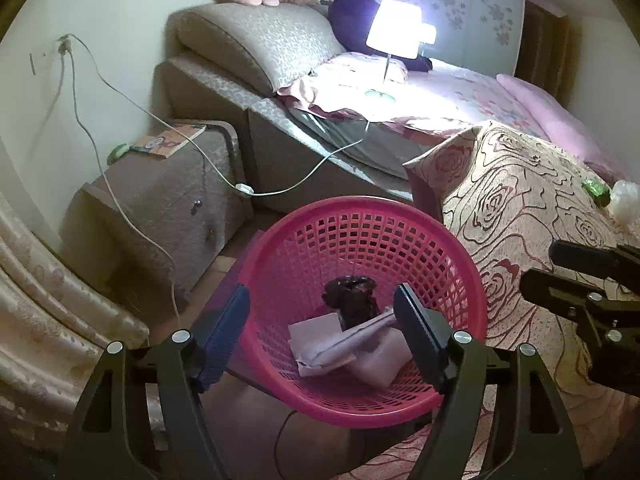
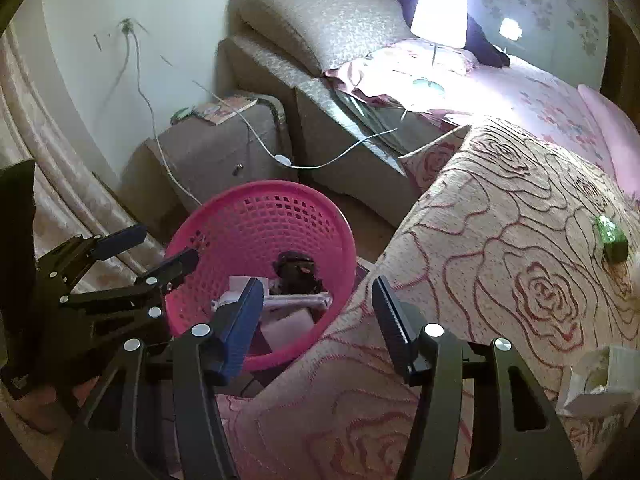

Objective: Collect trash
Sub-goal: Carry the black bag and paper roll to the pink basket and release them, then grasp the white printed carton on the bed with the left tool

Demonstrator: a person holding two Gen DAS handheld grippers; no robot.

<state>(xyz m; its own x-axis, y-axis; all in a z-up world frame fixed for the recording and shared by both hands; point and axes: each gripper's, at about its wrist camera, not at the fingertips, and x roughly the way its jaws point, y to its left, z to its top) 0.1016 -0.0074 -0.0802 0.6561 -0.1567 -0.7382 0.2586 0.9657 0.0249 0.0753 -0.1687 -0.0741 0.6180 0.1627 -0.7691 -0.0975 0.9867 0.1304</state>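
A pink plastic basket stands on the floor beside the bed; it also shows in the right wrist view. Inside lie white paper pieces and a dark crumpled wrapper. My left gripper is open and empty, right over the basket. My right gripper is open and empty, over the basket's rim and the bed edge. A green wrapper and a torn white carton lie on the rose-patterned bedspread at the right. A clear crumpled plastic piece lies by the green wrapper.
A padded nightstand with a book stands against the wall at left. White cables hang from a wall socket. A lit lamp stands on the bed near the padded headboard. A curtain hangs at far left.
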